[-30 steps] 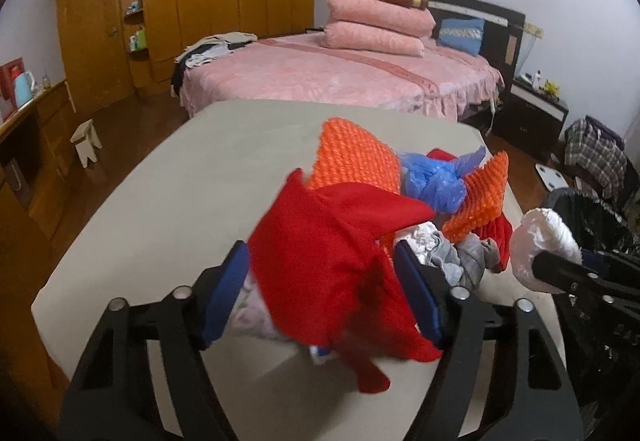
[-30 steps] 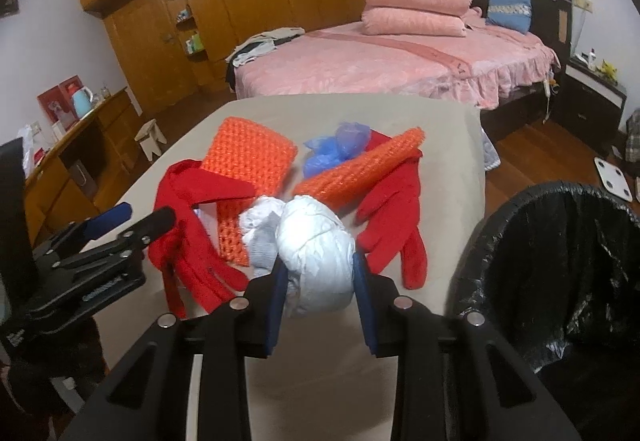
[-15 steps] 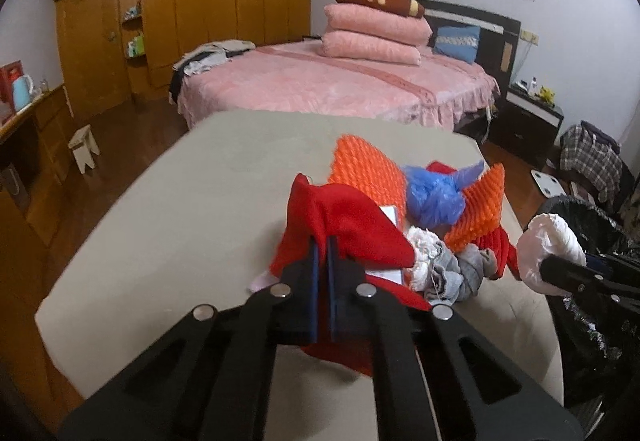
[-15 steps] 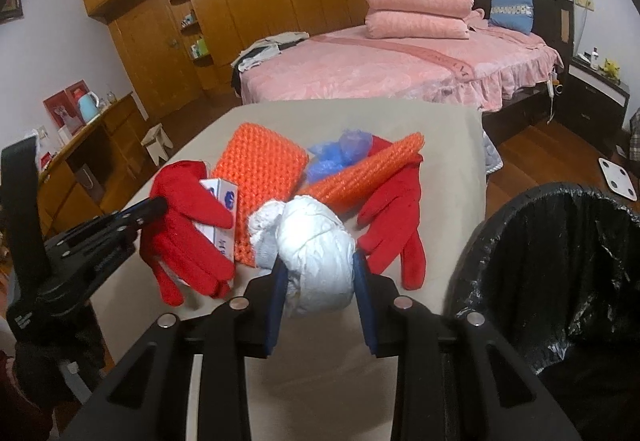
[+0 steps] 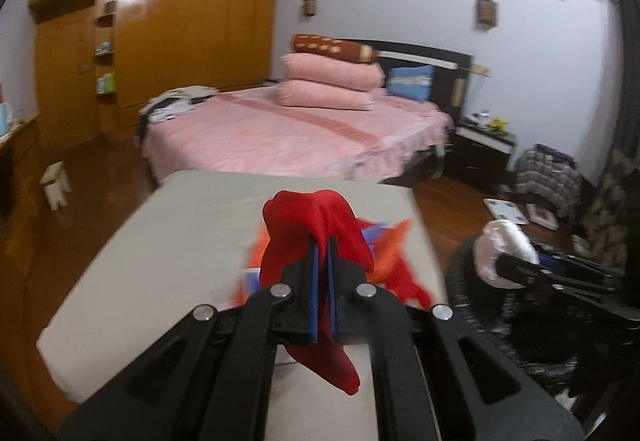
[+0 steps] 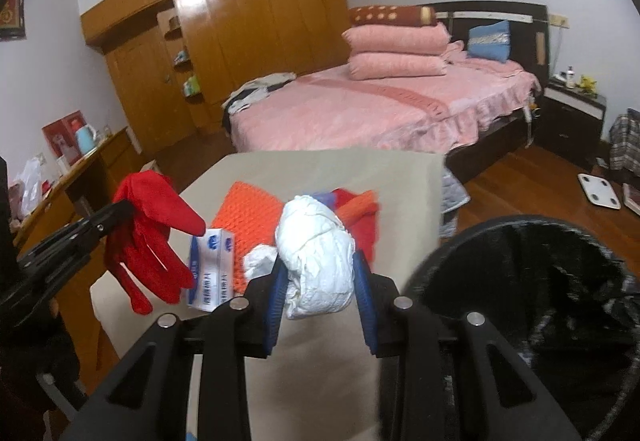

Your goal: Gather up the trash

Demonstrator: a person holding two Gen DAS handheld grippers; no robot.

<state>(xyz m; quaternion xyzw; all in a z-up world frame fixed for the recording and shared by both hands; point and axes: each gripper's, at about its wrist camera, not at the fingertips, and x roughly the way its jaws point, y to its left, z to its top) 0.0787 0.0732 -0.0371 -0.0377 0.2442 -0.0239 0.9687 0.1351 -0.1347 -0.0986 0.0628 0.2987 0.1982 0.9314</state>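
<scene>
Carry step: left gripper (image 5: 323, 261) clamped on red glove (image 6: 150, 237), clear above the table (image 6: 320, 361); right gripper (image 6: 320, 297) pinching white wad (image 6: 316, 261) beside the bin (image 6: 520, 321). Swing over bin rim, then release.

A home bedroom. A pink-covered bed (image 6: 360, 113) with stacked pillows (image 6: 396, 49) stands by a wooden wardrobe (image 6: 224, 41). A nightstand (image 6: 572, 113) flanks it.

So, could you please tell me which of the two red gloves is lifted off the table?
The red glove pinched in the left gripper hangs in the air; the other red glove lies on the table behind the white bundle.
</scene>
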